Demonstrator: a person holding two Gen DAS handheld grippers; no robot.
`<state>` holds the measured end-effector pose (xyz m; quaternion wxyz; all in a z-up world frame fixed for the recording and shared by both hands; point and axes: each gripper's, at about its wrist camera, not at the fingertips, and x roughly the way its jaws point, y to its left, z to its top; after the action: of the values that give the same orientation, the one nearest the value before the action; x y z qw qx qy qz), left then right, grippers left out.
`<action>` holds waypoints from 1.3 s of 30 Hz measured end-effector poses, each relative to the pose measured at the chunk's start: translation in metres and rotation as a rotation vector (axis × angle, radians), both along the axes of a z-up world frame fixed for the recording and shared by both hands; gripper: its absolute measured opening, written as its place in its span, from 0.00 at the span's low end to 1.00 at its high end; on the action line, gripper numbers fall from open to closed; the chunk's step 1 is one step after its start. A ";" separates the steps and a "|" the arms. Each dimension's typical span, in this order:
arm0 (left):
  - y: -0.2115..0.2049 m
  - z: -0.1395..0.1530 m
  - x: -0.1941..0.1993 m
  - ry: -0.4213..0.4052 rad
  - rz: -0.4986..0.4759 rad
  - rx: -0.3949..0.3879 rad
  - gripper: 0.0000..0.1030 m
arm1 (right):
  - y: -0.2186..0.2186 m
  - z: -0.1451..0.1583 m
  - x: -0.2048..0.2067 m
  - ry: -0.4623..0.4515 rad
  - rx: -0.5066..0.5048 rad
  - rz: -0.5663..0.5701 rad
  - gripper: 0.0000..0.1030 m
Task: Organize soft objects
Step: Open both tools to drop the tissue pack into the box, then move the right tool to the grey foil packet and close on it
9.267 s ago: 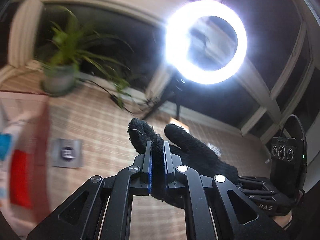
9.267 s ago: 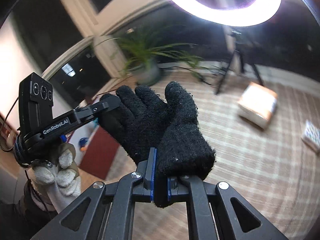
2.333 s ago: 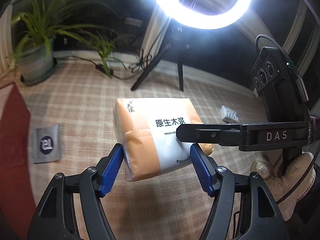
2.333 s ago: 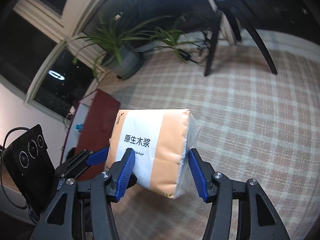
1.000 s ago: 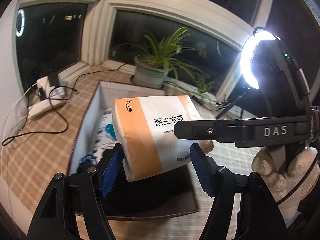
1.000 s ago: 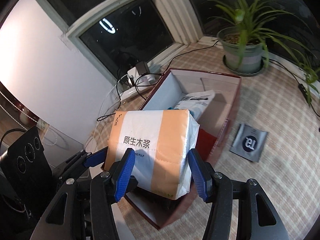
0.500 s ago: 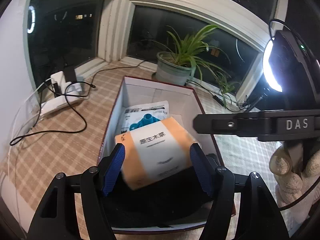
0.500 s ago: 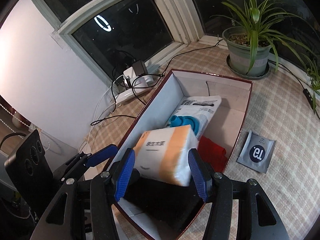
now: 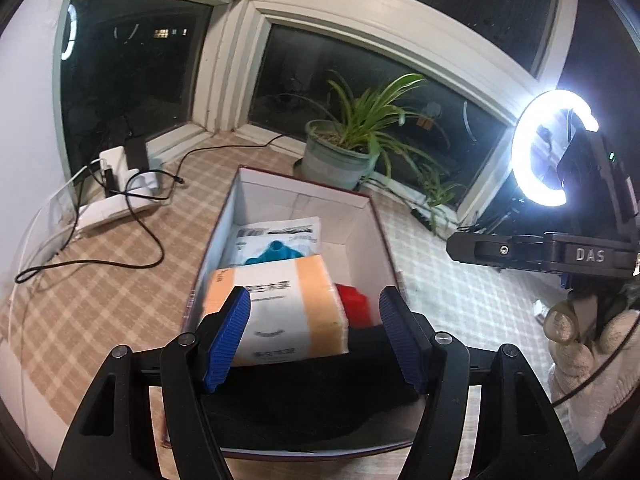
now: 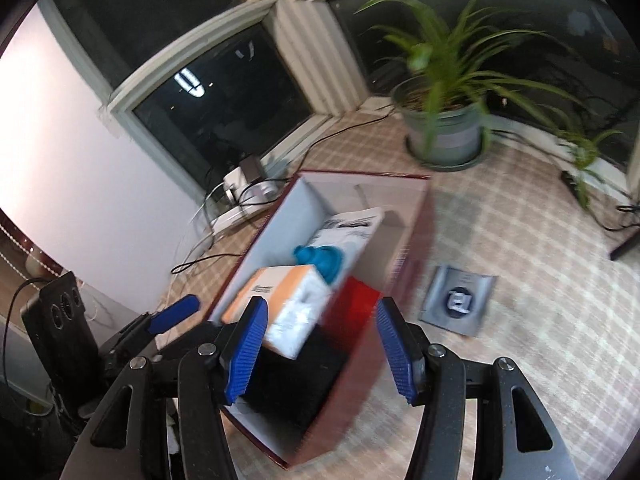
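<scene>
So the tissue pack (image 9: 280, 312) is lying in the red box (image 9: 372, 208) now, on top of something dark, with a white packet (image 9: 280, 232), a teal thing (image 9: 276, 252) and a red item (image 9: 354, 308) packed in behind and beside it. Both tools are spread wide with nothing pinched: the left gripper (image 9: 314, 334) and the right gripper (image 10: 320, 344) are hung over the box, pads clear of the pack. The drop-off step looks done. The right view is smeared, so whether the pack sits flat can't be told for sure. A grey pouch (image 10: 460, 300) is left on the checked floor just beside the box; next, a reach over there and a pinch on its edge is probably called for.
</scene>
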<state>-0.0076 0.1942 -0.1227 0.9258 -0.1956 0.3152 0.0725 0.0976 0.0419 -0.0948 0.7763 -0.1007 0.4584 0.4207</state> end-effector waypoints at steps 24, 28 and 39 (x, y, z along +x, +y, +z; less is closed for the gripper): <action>-0.109 0.018 -0.038 -0.046 -0.116 0.002 0.65 | -0.102 -0.005 0.057 -0.068 -0.095 -0.066 0.48; -0.126 0.010 -0.044 -0.018 -0.110 0.011 0.65 | -0.085 -0.019 0.073 -0.055 -0.148 -0.039 0.26; -0.159 -0.018 -0.052 0.085 -0.125 0.050 0.53 | -0.004 -0.074 0.130 0.055 -0.250 0.025 0.17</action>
<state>-0.0600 0.0357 -0.1407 0.9189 -0.1490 0.3640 0.0304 0.2281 0.0375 -0.1686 0.7396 -0.1908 0.5271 0.3725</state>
